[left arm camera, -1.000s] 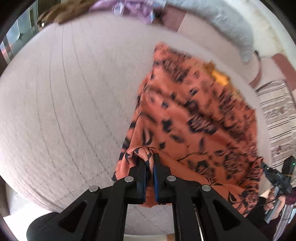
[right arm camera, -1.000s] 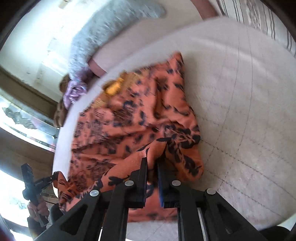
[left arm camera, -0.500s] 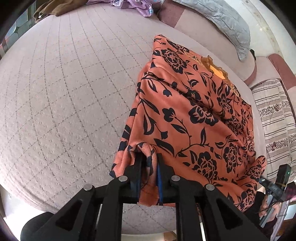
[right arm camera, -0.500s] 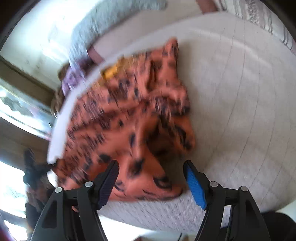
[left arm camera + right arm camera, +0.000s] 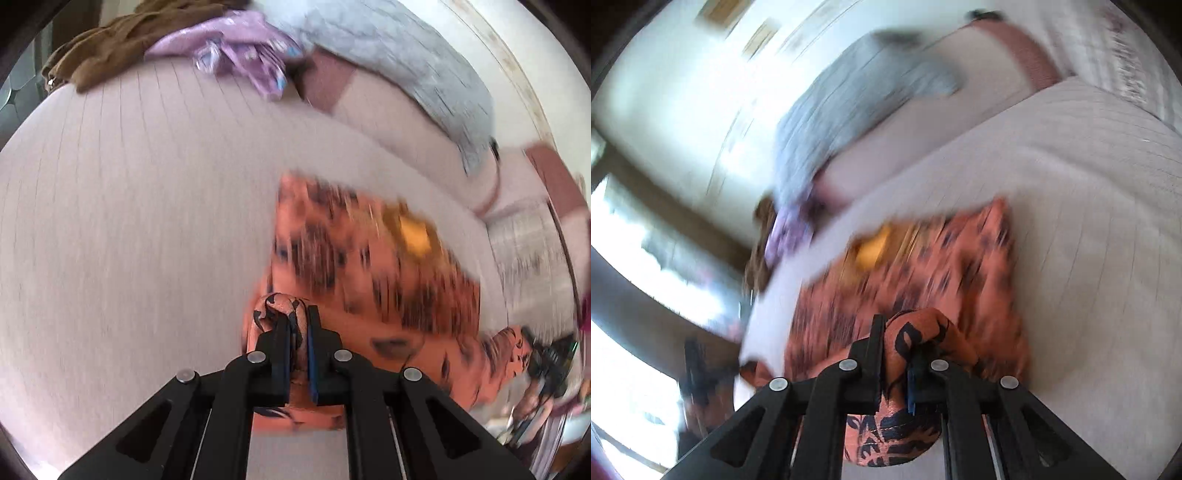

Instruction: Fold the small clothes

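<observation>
The orange garment with black flowers point(image 5: 369, 266) lies spread on the pale quilted bed point(image 5: 129, 221), its far end toward the grey pillow point(image 5: 399, 55) at the head of the bed.

The left gripper point(image 5: 298, 325) has its jaws clamped on a bunched fold of the garment's near edge; the cloth bulges up over the fingertips and fills the narrow gap between the blue pads. From that fold the fabric runs away toward the pillow, much of it smeared by blur.

The right gripper point(image 5: 895, 347) is likewise closed on the garment point(image 5: 923, 273): a rolled lump of cloth sits between and over its jaws, and more of the fabric hangs below them. A yellow patch point(image 5: 871, 247) shows at the garment's end nearer the pillow point(image 5: 849, 103).

Beside the pillow, a lilac cloth point(image 5: 240, 48) and a brown cloth point(image 5: 110, 44) lie on the bed, well apart from the garment.
</observation>
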Available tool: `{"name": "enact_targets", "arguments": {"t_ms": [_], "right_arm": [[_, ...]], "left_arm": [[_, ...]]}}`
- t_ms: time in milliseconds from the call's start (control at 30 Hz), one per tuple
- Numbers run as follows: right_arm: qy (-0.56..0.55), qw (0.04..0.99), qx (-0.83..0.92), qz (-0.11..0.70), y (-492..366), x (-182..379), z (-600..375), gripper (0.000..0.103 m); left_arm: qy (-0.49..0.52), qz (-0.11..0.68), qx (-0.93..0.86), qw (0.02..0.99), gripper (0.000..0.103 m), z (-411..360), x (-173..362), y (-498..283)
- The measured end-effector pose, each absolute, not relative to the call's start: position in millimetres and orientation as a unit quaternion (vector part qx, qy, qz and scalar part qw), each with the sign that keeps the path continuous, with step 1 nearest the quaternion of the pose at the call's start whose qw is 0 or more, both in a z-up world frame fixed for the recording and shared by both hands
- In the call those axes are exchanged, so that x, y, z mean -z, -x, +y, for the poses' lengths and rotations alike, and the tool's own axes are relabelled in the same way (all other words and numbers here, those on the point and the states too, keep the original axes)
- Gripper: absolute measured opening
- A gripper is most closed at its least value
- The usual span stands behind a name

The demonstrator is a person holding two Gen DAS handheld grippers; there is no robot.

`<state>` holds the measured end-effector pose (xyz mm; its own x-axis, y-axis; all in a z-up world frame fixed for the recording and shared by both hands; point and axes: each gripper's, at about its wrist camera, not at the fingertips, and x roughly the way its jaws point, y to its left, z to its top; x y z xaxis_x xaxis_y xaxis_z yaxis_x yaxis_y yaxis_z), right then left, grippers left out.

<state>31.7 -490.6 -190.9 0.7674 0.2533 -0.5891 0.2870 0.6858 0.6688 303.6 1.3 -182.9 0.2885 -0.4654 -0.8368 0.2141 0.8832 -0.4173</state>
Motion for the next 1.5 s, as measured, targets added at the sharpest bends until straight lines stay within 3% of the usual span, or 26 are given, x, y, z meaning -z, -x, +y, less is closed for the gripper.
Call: {"name": "enact_targets", "arguments": {"t_ms": [100, 133, 167, 233, 367, 467, 633, 1000, 1167, 1333, 1500], "right_arm": [[-0.501, 0.816, 0.050, 0.285, -62, 220, -546, 0.012], [-0.527, 0.804, 0.054, 0.270, -71, 231, -558, 0.022], [-0.538, 0.798, 0.068, 0.264, -77, 238, -566, 0.047], [-0.563, 0.777, 0.121, 0.256, -74, 259, -580, 0.083], [-0.554, 0.786, 0.139, 0.237, -50, 270, -575, 0.083], [-0.484, 0.823, 0.113, 0.276, -67, 250, -546, 0.069], [-0.290, 0.879, 0.024, 0.377, -124, 217, -435, 0.058], [-0.126, 0.848, -0.038, 0.513, -260, 250, -274, 0.058], [-0.146, 0.868, 0.065, 0.470, -318, 251, -309, 0.057], [-0.241, 0.887, 0.062, 0.388, -307, 221, -321, 0.058], [-0.152, 0.884, -0.047, 0.439, -296, 223, -245, 0.058]], "left_arm": [[0.172, 0.562, 0.196, 0.785, 0.012, -11, 193, -355], [0.178, 0.562, 0.175, 0.789, 0.012, -14, 197, -363], [0.175, 0.556, 0.158, 0.797, 0.012, -16, 201, -365], [0.165, 0.534, 0.148, 0.816, 0.012, -16, 202, -356], [0.147, 0.435, 0.146, 0.876, 0.013, -7, 187, -301], [0.145, 0.412, 0.169, 0.883, 0.026, -13, 188, -275], [0.142, 0.443, 0.161, 0.871, 0.029, -20, 226, -257], [0.161, 0.489, 0.136, 0.846, 0.029, -7, 252, -300], [0.177, 0.486, 0.131, 0.846, 0.029, 1, 248, -307], [0.166, 0.464, 0.109, 0.864, 0.030, 10, 233, -306], [0.120, 0.485, 0.084, 0.862, 0.030, 3, 238, -303]]}}
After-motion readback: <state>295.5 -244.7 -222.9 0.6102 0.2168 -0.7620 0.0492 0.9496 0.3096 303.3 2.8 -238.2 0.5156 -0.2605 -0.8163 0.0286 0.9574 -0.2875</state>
